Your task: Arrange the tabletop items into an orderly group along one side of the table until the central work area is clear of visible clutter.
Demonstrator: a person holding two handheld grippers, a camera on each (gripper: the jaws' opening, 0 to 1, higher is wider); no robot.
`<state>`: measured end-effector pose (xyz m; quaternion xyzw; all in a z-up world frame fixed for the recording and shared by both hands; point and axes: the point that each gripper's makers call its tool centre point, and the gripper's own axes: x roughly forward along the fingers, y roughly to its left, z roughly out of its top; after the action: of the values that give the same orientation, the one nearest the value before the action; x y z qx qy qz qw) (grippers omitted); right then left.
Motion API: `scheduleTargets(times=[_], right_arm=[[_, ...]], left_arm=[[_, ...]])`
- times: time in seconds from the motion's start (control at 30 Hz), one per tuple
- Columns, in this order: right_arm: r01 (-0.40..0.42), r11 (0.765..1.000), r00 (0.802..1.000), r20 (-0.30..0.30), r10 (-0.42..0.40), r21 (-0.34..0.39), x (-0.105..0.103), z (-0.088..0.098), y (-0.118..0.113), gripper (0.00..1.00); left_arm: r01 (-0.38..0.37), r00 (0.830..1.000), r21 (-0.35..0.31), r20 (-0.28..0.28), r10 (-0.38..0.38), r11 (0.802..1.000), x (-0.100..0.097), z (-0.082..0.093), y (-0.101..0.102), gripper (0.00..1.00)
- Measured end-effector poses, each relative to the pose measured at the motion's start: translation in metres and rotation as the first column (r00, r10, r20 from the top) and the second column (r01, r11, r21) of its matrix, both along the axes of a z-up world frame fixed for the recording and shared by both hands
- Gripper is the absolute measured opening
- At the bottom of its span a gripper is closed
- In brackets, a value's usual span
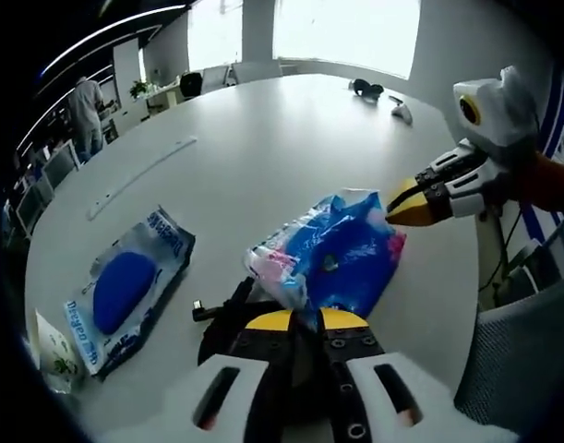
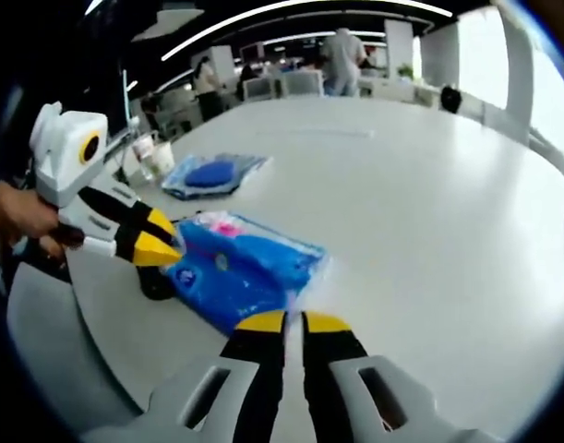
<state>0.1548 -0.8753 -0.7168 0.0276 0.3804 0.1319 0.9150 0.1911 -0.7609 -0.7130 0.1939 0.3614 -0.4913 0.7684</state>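
Yellow-tipped jaws of my left gripper (image 1: 305, 320) are pinched together on the near edge of the blue plastic packet (image 1: 342, 254), and from the other side my right gripper (image 2: 293, 322) has its jaws closed on the opposite edge of the same packet (image 2: 240, 268). In the left gripper view the right gripper (image 1: 406, 205) reaches in from the right and meets the packet's far corner; in the right gripper view the left gripper (image 2: 162, 242) comes in from the left and touches its near end. So I hold the packet between both tools, low over the white table (image 1: 263, 129).

Under the packet, just beside my left jaws, lies a small black object (image 1: 222, 318) that I cannot make out clearly. Further left rests a second packet with a blue oval (image 1: 125, 286) inside, and beyond it, at the table edge, a small green-printed sachet (image 1: 55, 355). A long clear ruler (image 1: 138, 175) lies well apart toward the middle, and dark items (image 1: 366, 89) sit near the far rim.

I judge this to be the carrying step: the held packet needs to go beside the other packet on that side, moved by both grippers together so the soft film does not slip or tear.
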Motion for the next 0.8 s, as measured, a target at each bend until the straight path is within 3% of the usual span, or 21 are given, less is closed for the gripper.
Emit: scheduleTargets(times=[0.27,0.8], right_arm=[[0.020,1.000,1.000,0.014,-0.020,0.005,0.004,0.004,-0.001,0.00],[0.022,0.998,0.997,0.076,-0.017,-0.056,0.030,0.022,-0.023,0.00]], left_arm=[[-0.029,0.999,-0.001,-0.013,0.029,1.000,0.007,-0.001,0.000,0.00],[-0.040,0.999,-0.052,0.032,0.042,0.998,0.027,0.010,-0.020,0.00]])
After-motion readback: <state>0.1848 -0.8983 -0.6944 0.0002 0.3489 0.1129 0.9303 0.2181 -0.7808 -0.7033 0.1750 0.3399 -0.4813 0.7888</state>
